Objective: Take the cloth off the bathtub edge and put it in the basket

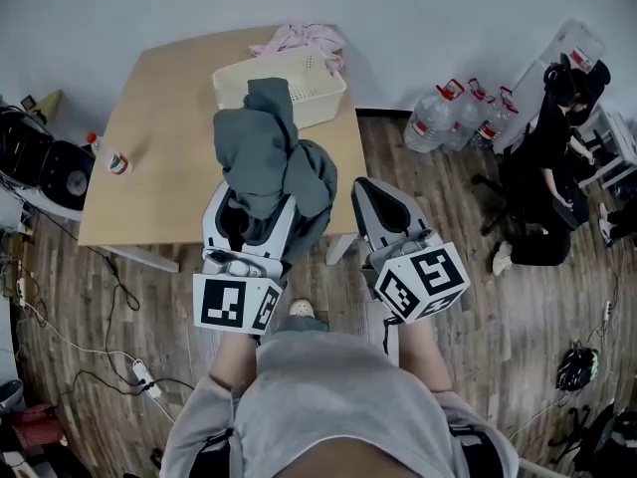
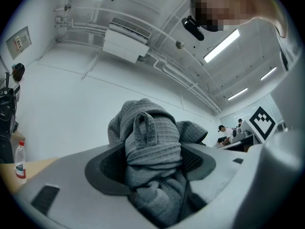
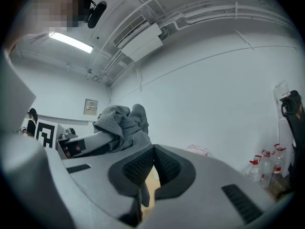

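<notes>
A: Grey waffle cloth (image 1: 264,157), where is it?
B: Bunched in the left gripper (image 1: 251,210), whose jaws pinch it tight. It is held up near the basket (image 1: 328,98), long axis along the jaws, tip toward the basket.
A: Next step?
B: Transport, I'd judge: reach over the rim, then let go. The right gripper (image 1: 370,192) has its jaws pressed together, empty.

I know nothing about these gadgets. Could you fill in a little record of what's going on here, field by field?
Left gripper: shut on the grey cloth, held up in a bunch
Right gripper: jaws together, nothing between them
Basket: cream, on the table, far side; cloth not yet in it
Also on table: pink fabric behind basket, small bottle
Floor: water jugs by the wall
</notes>
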